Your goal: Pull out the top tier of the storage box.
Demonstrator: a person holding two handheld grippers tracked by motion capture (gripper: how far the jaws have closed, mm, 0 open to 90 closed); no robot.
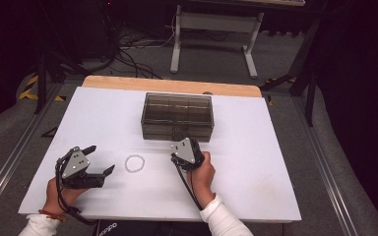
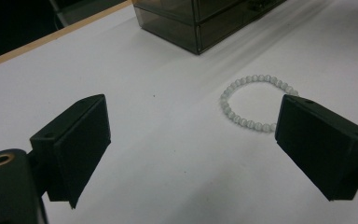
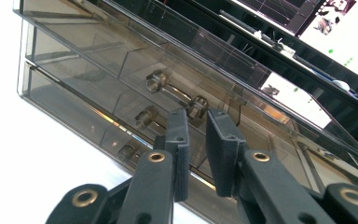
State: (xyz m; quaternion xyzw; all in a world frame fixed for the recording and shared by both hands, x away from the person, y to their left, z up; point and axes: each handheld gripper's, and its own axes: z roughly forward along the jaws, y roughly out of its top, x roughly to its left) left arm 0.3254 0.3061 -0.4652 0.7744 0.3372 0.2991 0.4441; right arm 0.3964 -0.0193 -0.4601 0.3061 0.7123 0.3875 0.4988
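A smoky clear drawer box [image 1: 177, 115] stands at the table's far middle. In the right gripper view its upper drawer handle [image 3: 172, 91] is a small bar on two posts. My right gripper [image 3: 196, 114] points at the box front [image 3: 74, 60], its jaws nearly together with the handle's right post between the tips; the pads seem to press on it. From above, the right gripper [image 1: 181, 141] touches the box's near face. A white bead bracelet [image 1: 126, 163] lies flat on the table. My left gripper [image 1: 102, 158] rests to its left, wide open, with the bracelet [image 2: 247, 122] just ahead by its right jaw.
The white table top [image 1: 256, 162] has a wooden strip [image 1: 167, 84] along its far edge. Beyond it stand a white metal stand [image 1: 211, 29] and floor cables. A second drawer handle [image 3: 144, 115] sits below the first.
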